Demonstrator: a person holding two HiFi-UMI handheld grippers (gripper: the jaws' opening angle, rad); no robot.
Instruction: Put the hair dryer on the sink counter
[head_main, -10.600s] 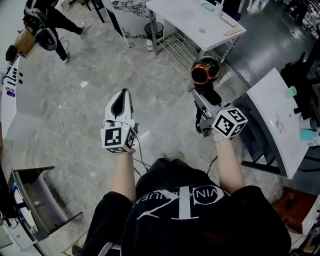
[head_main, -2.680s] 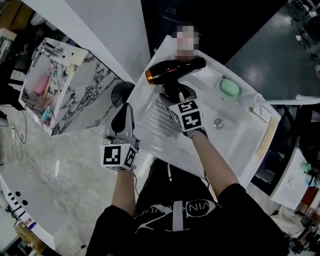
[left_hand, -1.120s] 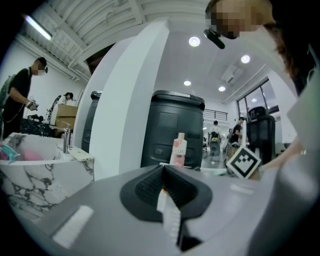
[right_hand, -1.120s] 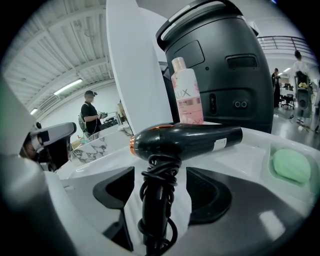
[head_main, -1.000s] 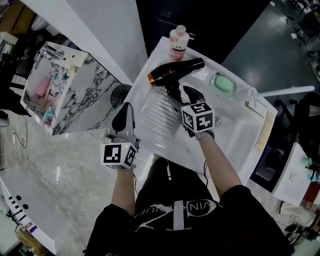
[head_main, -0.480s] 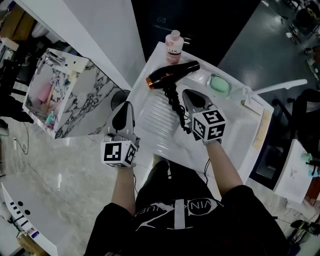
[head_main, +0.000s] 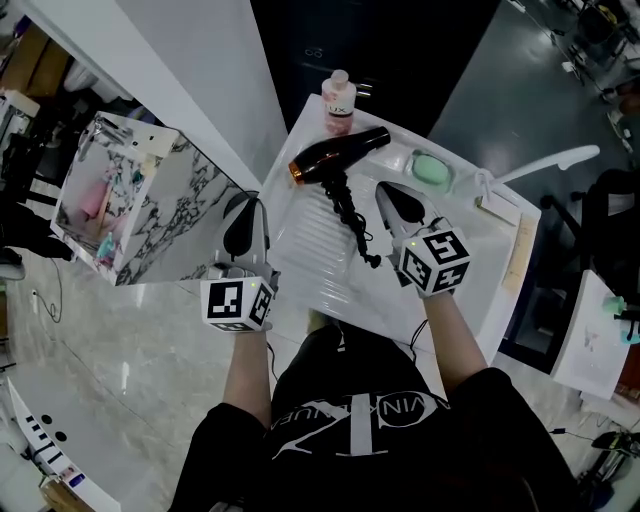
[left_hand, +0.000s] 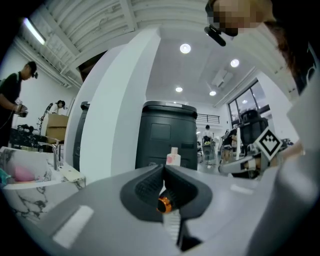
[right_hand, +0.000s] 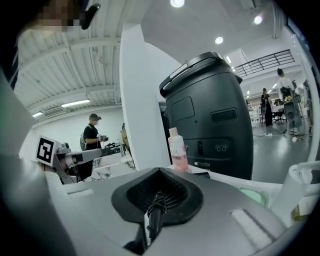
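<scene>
The black hair dryer (head_main: 335, 160) with its orange nozzle end (left_hand: 164, 204) lies on its side on the white sink counter (head_main: 470, 262), at the back left by the ribbed drainer. Its coiled cord (head_main: 352, 220) trails toward me. My right gripper (head_main: 386, 193) hovers just right of the cord, shut and holding nothing; in the right gripper view the cord (right_hand: 154, 217) shows through the slit under the shut jaws. My left gripper (head_main: 245, 208) hangs shut and empty off the counter's left edge.
A pink bottle (head_main: 338, 103) stands at the counter's back edge behind the dryer. A green soap dish (head_main: 432, 168) and a white faucet (head_main: 540, 163) lie to the right. A marble-fronted cabinet (head_main: 130, 200) stands to the left, below the left gripper.
My right gripper has let go of the hair dryer's handle, drawn back toward me and to the right, and its jaws have shut. The dryer stays on the counter. The left gripper has barely moved.
</scene>
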